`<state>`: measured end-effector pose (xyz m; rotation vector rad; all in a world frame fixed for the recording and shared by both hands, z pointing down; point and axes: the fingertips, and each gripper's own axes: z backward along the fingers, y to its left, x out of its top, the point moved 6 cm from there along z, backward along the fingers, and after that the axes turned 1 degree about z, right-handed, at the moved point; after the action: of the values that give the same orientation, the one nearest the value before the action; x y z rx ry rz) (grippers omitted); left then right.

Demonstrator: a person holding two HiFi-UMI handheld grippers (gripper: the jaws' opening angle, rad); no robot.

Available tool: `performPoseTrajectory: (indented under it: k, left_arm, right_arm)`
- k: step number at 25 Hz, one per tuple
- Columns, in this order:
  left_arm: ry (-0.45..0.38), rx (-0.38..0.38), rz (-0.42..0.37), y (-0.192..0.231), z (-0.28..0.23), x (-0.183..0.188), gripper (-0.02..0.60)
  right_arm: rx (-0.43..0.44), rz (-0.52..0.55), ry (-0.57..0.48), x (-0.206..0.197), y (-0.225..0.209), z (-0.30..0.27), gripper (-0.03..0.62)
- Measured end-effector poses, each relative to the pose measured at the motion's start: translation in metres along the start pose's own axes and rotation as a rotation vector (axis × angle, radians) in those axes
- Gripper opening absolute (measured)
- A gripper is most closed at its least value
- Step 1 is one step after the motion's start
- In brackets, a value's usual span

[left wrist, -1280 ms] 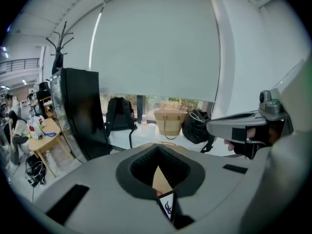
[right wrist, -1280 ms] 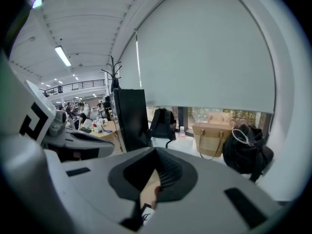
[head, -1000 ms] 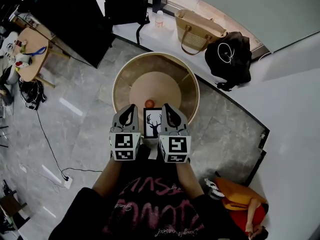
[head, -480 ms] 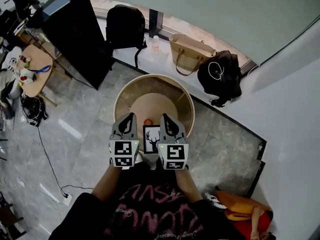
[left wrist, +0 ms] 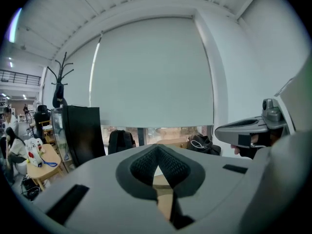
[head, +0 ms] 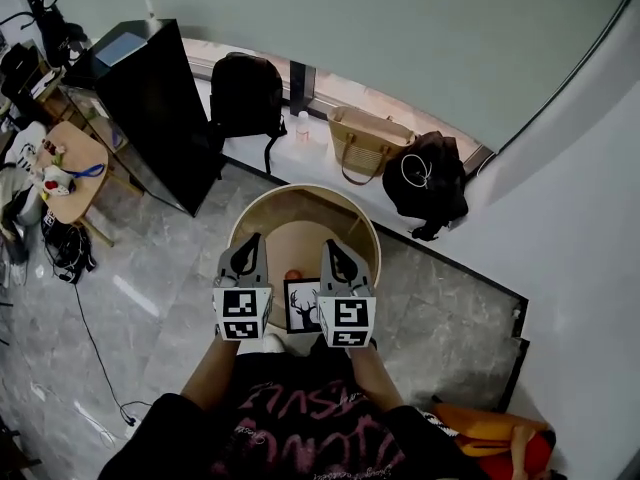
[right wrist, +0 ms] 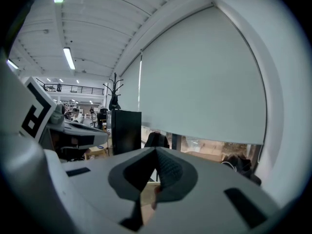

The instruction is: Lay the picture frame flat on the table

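Observation:
The picture frame (head: pixel 303 306), black-edged with a black deer on white, stands at the near edge of the round wooden table (head: pixel 262 230), its picture facing the head camera. I cannot tell how steeply it leans. My left gripper (head: pixel 247 247) is held just left of the frame and my right gripper (head: pixel 333 252) just right of it, neither touching it. In the left gripper view the left gripper (left wrist: pixel 157 152) has its jaws shut on nothing. The right gripper (right wrist: pixel 157 155) looks the same in its own view. Neither gripper view shows the frame.
A small orange-red ball (head: pixel 292 275) lies on the table just beyond the frame. Past the table are a black cabinet (head: pixel 160 108), a black backpack (head: pixel 245 93), a tan bag (head: pixel 365 143) and a dark bag (head: pixel 425 183) along the window ledge. A side table (head: pixel 65 168) stands far left.
The head view has tilted up, so table, frame and both grippers sit lower in the picture. The grippers keep their places on either side of the frame.

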<state>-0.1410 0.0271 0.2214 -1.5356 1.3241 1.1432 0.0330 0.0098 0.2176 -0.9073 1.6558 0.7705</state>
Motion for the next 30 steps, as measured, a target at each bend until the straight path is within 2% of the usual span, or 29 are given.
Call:
performPoseTrajectory:
  k: [6,17,22,30]
  left_arm:
    - [-0.064,0.005,-0.013,0.008,0.006,0.027,0.009]
    - [-0.115,-0.018,-0.028,0.015,0.013,0.053,0.009]
    - [-0.113,-0.013,0.000,0.017,0.014,0.059,0.009]
    - [-0.093,-0.025,-0.011,0.020,0.018,0.051,0.009]
  right_arm:
    - [-0.029,0.017,-0.051,0.024,-0.002,0.004,0.020]
    - [-0.062,0.026,-0.116,0.049,-0.003,0.007,0.020]
    - [-0.064,0.025,-0.127,0.057,-0.002,0.011,0.020]
    - [-0.083,0.035,-0.104,0.050,0.003,0.015,0.020]
